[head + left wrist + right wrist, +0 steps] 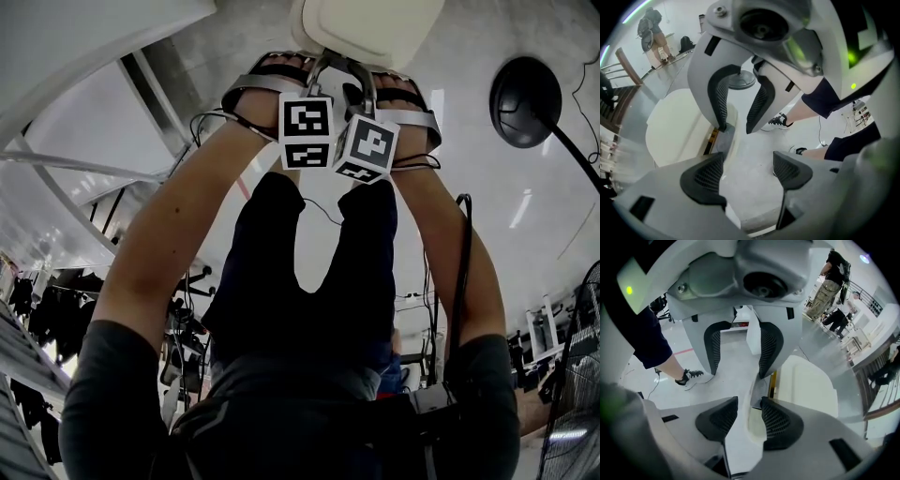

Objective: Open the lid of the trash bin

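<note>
Our left gripper (747,173) has its jaws spread, bare floor (750,150) between them, and the cream trash bin lid (675,126) lies just off the left pad. Our right gripper (750,420) also stands open, straddling the lid's rim without clamping it. In the head view the lid sits at top centre, past both grippers.

A pale, glossy floor (506,234) mirrors long strip lights. A black round stand base (525,101) rests on it, with a wire fan guard (579,394) nearby. Metal railings (66,167) and standing people (832,280) lie farther off.
</note>
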Tool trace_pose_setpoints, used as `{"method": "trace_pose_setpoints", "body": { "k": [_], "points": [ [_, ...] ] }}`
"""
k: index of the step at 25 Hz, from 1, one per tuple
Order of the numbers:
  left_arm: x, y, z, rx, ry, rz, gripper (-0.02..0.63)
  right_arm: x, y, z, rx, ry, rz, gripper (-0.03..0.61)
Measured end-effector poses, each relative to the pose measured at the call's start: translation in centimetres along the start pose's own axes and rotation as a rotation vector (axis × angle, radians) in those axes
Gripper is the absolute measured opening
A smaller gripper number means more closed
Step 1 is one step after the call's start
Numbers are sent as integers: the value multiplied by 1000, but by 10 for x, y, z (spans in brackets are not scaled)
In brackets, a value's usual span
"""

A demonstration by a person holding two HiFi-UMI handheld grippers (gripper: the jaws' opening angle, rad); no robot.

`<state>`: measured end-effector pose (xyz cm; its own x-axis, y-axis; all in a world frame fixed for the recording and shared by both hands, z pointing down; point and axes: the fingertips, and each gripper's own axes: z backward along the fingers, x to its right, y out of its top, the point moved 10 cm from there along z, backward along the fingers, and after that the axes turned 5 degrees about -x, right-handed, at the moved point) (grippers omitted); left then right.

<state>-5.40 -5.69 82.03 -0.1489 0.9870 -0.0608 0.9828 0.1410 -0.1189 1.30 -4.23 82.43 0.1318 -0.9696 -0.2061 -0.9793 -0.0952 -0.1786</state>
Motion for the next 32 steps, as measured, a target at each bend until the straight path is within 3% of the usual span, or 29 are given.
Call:
{"method": "trace_pose_setpoints", "body": {
  "k": [6,9,14,20,23,28,32],
  "points": [
    [1,-1,-1,16,6,-1,328,1,-3,0,13,-23,-28,141],
    [2,-1,0,10,26,-9,328,-7,-1,-1,9,-47,-12,169],
    [7,-3,-1,20,71,-30,328,-25,2,-4,19,-97,-36,273],
    [8,-5,2,19,81,-51,328,-22,3,-4,5,-62,-61,281],
    [9,-10,6,0,86,-22,328,-16,6,4,7,1,-100,281],
    [4,-21,42,17,105,57,328,5,8,40,28,-16,-163,281],
    [7,-16,93,40,149,73,328,19,10,86,15,6,-200,281]
  ]
}}
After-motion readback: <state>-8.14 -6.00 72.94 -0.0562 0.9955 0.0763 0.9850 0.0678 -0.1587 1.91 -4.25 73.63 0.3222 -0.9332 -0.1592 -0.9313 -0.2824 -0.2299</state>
